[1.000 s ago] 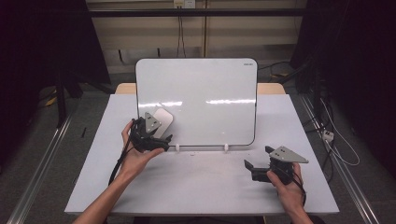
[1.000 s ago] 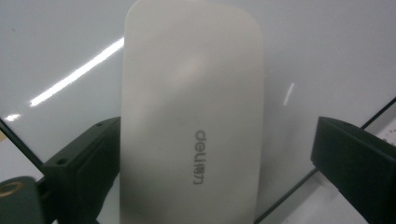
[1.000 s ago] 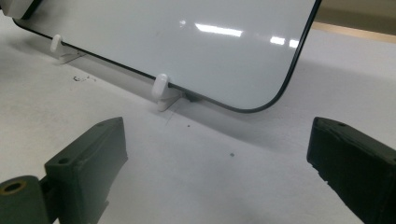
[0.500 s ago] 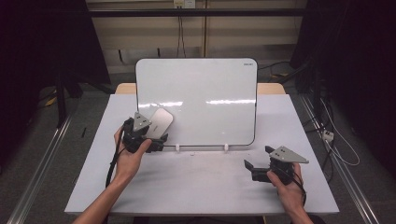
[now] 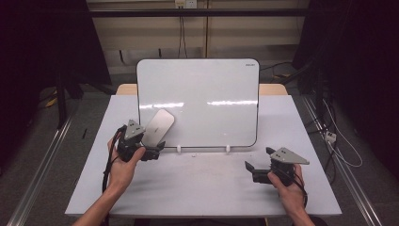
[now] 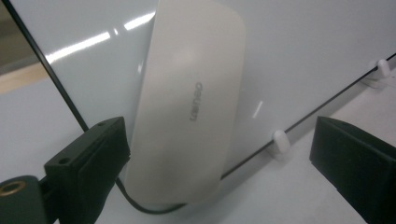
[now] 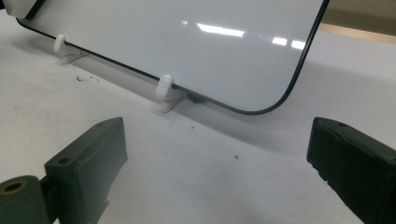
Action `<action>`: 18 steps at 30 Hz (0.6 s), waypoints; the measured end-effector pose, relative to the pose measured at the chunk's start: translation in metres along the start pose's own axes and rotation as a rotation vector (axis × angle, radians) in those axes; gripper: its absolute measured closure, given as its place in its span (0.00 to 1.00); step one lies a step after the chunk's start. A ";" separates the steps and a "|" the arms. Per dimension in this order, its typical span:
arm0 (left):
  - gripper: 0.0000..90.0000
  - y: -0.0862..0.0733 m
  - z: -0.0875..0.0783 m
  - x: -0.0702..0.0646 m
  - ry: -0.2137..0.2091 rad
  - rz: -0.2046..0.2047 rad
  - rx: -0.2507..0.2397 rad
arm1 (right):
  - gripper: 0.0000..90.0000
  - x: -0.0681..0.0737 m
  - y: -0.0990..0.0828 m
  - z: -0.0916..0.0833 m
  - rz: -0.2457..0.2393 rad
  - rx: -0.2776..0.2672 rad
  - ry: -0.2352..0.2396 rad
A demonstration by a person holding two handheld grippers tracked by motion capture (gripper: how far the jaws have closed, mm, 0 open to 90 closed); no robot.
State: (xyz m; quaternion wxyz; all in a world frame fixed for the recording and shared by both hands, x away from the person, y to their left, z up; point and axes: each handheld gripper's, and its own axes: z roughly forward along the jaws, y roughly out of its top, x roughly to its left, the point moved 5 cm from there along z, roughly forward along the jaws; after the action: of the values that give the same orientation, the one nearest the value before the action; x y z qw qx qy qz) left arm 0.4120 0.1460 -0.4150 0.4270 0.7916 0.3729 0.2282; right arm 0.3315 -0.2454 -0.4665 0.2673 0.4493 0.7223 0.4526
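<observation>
On the left, the left hand-held gripper [image 5: 157, 146] has drawn nearer than before, jaws wide around a smooth, rounded cream eraser [image 5: 158, 125] stuck to the glossy whiteboard's [image 5: 211, 94] lower left. On the right, the right hand-held gripper [image 5: 251, 167] rests wide open on the matte worktop [image 5: 202, 183].

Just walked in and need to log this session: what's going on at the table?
A person holds a gripper in each hand at a white table. The left gripper, open, is at a whiteboard eraser lying against the propped-up whiteboard, its jaws on either side but not closed. The right gripper rests open on the table, apart from the board.
</observation>
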 end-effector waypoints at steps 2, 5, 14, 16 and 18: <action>0.05 -0.003 -0.003 0.001 0.004 -0.003 -0.008 | 0.05 0.000 0.000 0.000 0.001 0.000 0.000; 0.05 -0.007 -0.007 -0.001 0.007 0.006 0.000 | 0.05 0.000 0.000 0.000 0.001 0.000 -0.001; 0.05 -0.023 -0.015 -0.008 0.007 0.012 0.026 | 0.05 0.000 0.000 0.000 0.001 0.001 -0.002; 0.05 -0.027 -0.018 -0.010 0.001 0.015 0.032 | 0.05 0.000 0.000 0.000 0.001 0.001 -0.002; 0.05 -0.032 -0.020 -0.011 0.009 0.024 0.035 | 0.05 0.000 0.000 0.000 0.002 0.002 -0.002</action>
State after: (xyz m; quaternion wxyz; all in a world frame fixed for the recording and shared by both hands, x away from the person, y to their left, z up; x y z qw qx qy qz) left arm 0.3787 0.1591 -0.4322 0.4087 0.8024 0.3690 0.2301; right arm 0.3316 -0.2456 -0.4667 0.2672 0.4505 0.7221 0.4519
